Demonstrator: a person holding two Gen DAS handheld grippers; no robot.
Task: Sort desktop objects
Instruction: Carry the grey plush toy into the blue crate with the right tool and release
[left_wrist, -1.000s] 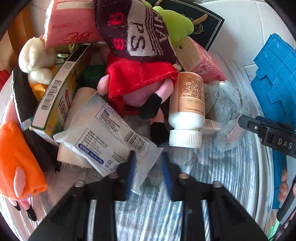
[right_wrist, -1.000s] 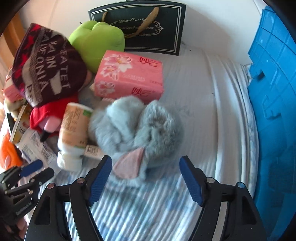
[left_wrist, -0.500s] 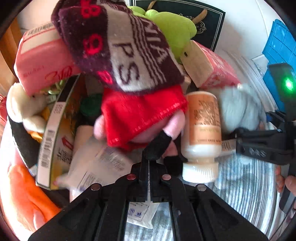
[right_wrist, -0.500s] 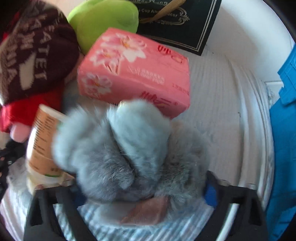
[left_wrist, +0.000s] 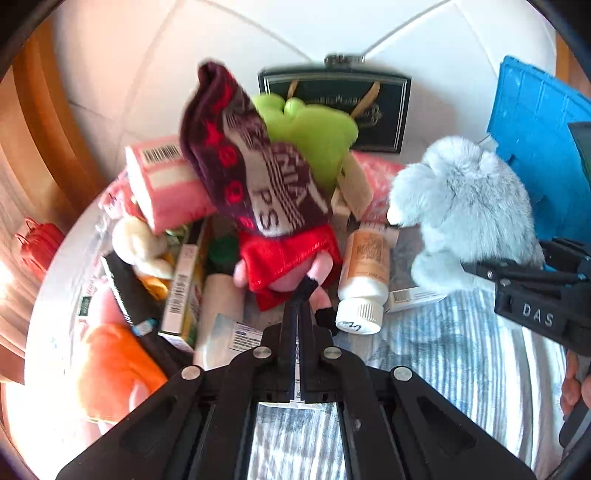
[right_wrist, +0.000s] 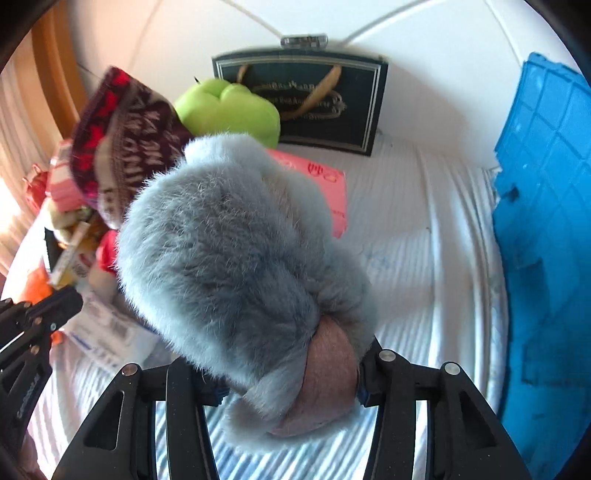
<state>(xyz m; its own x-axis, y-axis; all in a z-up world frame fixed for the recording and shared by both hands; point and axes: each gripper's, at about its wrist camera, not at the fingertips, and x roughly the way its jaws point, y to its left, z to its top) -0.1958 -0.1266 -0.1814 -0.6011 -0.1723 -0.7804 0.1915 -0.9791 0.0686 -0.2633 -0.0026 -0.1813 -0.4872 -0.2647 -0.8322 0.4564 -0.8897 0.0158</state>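
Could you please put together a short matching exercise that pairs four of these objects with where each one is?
Things:
1. grey furry toy
2. white packet
3. white bottle
4. green plush apple

Places:
a. lying on its side on the striped cloth
b. right in front of the dark gift bag
c. between the jaws of the right gripper
d. pinched in the shut jaws of the left gripper

Pairs: 1-c, 2-d, 3-a, 4-b.

The right gripper's jaws are closing on the toy.
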